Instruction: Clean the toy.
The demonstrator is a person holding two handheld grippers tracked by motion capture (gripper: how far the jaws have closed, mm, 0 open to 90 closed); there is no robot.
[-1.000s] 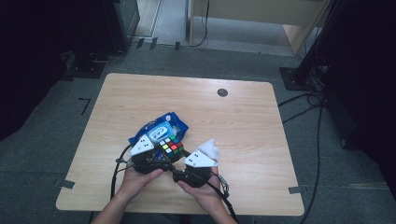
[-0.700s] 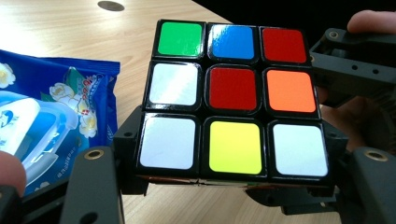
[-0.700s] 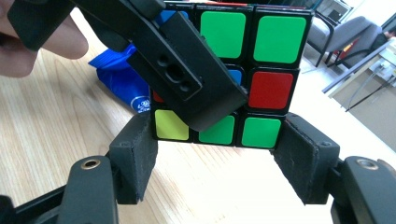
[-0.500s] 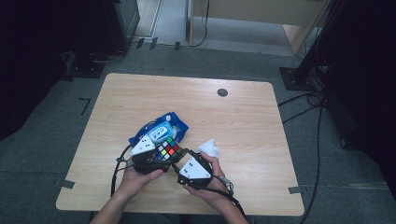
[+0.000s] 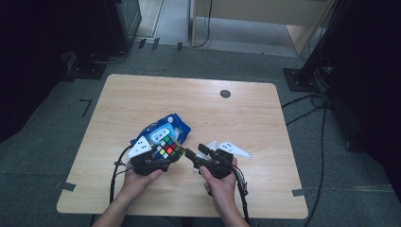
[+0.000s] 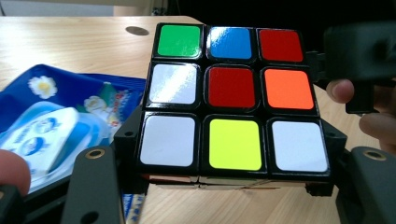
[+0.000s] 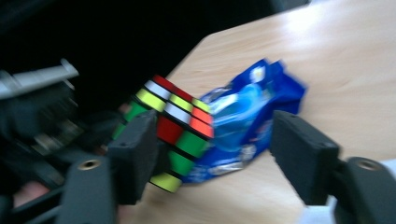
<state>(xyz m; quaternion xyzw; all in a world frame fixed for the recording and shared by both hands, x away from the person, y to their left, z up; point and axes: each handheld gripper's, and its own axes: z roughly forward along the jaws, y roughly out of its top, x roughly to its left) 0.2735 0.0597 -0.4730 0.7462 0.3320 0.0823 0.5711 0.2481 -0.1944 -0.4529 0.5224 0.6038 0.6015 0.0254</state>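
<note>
I hold the cube (image 5: 169, 147) clamped in the left gripper (image 5: 158, 158) over the wipes (image 5: 163, 130), right gripper (image 5: 196, 153) at its 3 o'clock, jaws just opening, empty; stiff, light, slick stickers, so grip flat opposite faces.

Seen from above, the pale worktop (image 5: 142, 99) is evenly and softly lit while the floor and room around it sink into near black, and shadows under the hands are faint. The left gripper view is sharp on the glossy cube (image 6: 233, 98) between its claw jaws, whose stickers carry soft white glare, with the blue packet (image 6: 60, 121) beside them slightly soft. The right gripper view is smeared by motion blur throughout, bright worktop beyond its claw washing out, darkness at its upper left.
</note>
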